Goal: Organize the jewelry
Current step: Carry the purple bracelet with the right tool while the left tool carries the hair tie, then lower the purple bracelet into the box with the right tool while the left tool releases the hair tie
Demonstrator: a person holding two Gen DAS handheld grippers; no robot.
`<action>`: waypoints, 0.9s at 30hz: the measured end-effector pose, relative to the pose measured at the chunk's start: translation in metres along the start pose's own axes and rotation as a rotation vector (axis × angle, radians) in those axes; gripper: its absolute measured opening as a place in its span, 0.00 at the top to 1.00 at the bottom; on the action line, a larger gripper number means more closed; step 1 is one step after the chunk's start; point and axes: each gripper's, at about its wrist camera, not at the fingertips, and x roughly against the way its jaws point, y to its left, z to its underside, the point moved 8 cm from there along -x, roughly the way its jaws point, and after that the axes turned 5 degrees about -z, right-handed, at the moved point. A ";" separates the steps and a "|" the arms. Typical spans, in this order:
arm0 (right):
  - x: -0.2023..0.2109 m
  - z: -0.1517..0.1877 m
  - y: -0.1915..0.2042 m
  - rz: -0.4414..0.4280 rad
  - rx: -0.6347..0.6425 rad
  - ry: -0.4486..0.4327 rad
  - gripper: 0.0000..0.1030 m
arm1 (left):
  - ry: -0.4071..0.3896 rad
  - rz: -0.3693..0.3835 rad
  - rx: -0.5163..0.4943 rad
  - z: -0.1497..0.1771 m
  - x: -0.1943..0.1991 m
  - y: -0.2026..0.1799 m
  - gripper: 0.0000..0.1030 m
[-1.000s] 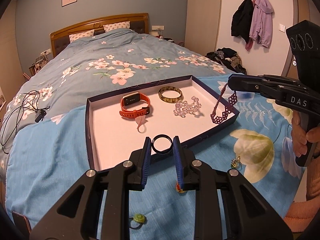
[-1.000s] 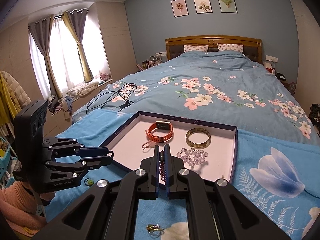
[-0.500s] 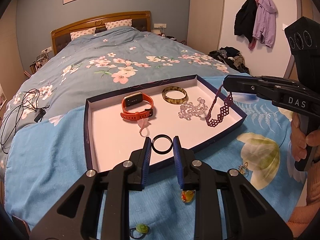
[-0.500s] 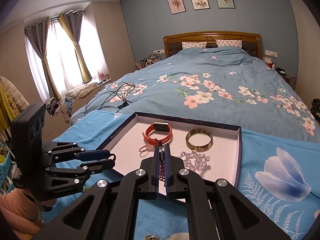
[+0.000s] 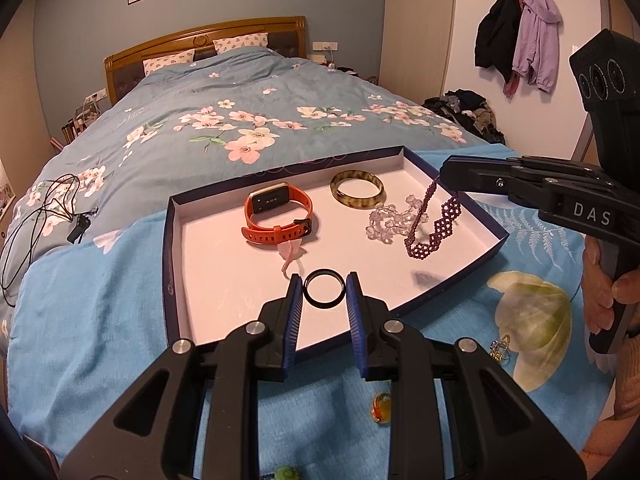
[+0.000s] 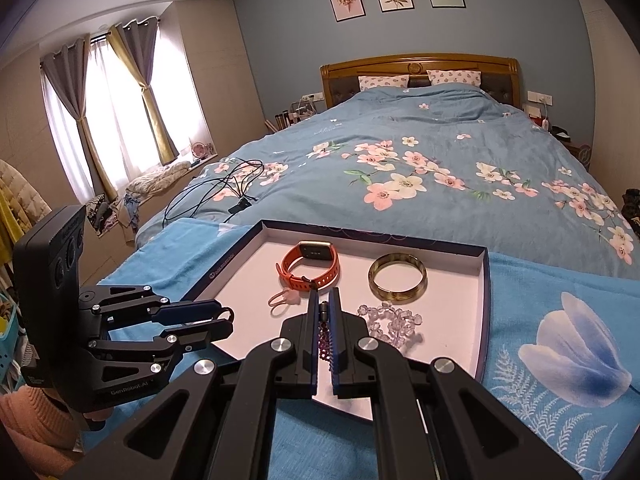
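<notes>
A dark-rimmed tray (image 5: 172, 248) with a white floor lies on the bed. It holds an orange watch band (image 5: 278, 214), a brown bangle (image 5: 357, 189), a clear bead bracelet (image 5: 386, 222) and a small pink ring (image 5: 290, 254). My left gripper (image 5: 324, 290) is shut on a black ring (image 5: 323, 289), held above the tray's near part. My right gripper (image 6: 325, 306) is shut on a purple beaded necklace (image 5: 434, 226), which hangs over the tray's right side beside the clear beads. The tray (image 6: 484, 280) also shows in the right wrist view.
Loose pieces lie on the blue cloth in front of the tray: a gold ring (image 5: 502, 348), an amber ring (image 5: 380, 406) and a green ring (image 5: 286, 474). Black cables (image 5: 44, 216) lie on the bedspread at the left.
Both grippers have moved forward over the tray. The necklace, earlier hanging at the tray's right rim, now hangs inside it. The black ring now sits over the tray floor.
</notes>
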 end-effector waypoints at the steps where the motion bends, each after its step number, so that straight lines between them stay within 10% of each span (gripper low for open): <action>1: 0.000 0.001 -0.001 -0.001 -0.001 0.001 0.97 | 0.001 -0.001 0.000 -0.001 -0.001 0.000 0.78; 27: -0.018 0.001 -0.006 -0.017 -0.007 0.030 0.97 | 0.061 -0.026 0.017 -0.006 -0.036 0.009 0.78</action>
